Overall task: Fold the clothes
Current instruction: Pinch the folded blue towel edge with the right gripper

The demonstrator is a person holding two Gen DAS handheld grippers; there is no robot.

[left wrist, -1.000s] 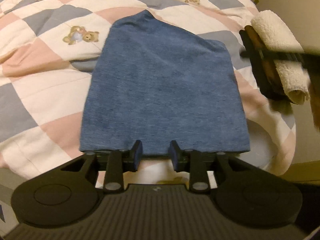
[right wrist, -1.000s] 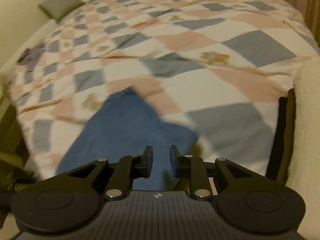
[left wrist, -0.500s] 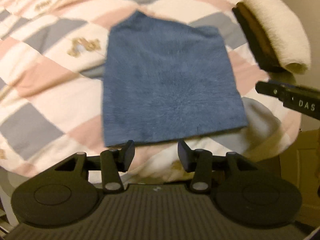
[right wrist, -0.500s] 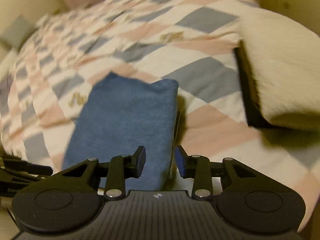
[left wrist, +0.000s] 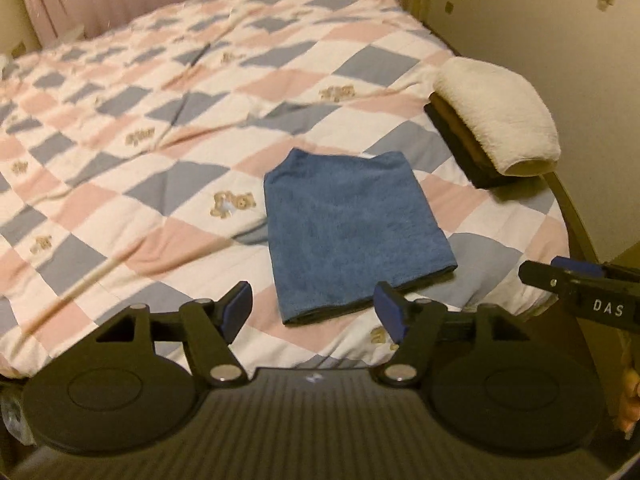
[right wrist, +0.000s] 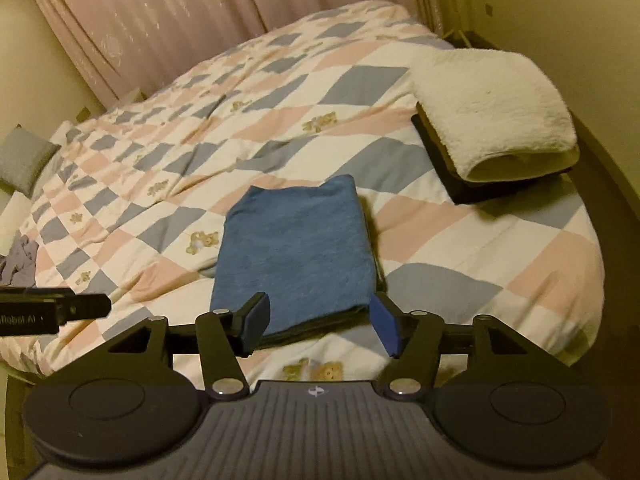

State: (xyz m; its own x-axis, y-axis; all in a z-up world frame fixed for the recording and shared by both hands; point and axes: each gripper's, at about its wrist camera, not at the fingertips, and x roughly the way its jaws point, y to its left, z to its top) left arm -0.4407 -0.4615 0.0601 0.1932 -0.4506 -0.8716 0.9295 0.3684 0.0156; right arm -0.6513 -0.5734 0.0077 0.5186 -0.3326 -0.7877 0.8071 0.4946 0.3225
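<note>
A folded blue towel [left wrist: 352, 232] lies at centre frame on the checked quilt [left wrist: 160, 128]. The left gripper [left wrist: 314, 312] and right gripper [right wrist: 318, 322] hang above its near edge, jaws apart and just opened wider, holding nothing.

- A bed [left wrist: 560, 216] is covered by a quilt [right wrist: 460, 236] checked in pink, blue-grey and white, with small teddy bears printed on it.
- A blue cloth [right wrist: 296, 252], folded into a flat rectangle, is laid on the quilt near the front edge.
- A stack of folded clothes [right wrist: 492, 116], topped by a cream towel over darker layers, is set at the right edge, apart from the blue cloth.
- A grey cushion [right wrist: 24, 160] and a crumpled purple garment [right wrist: 18, 260] are seen at the far left.
</note>
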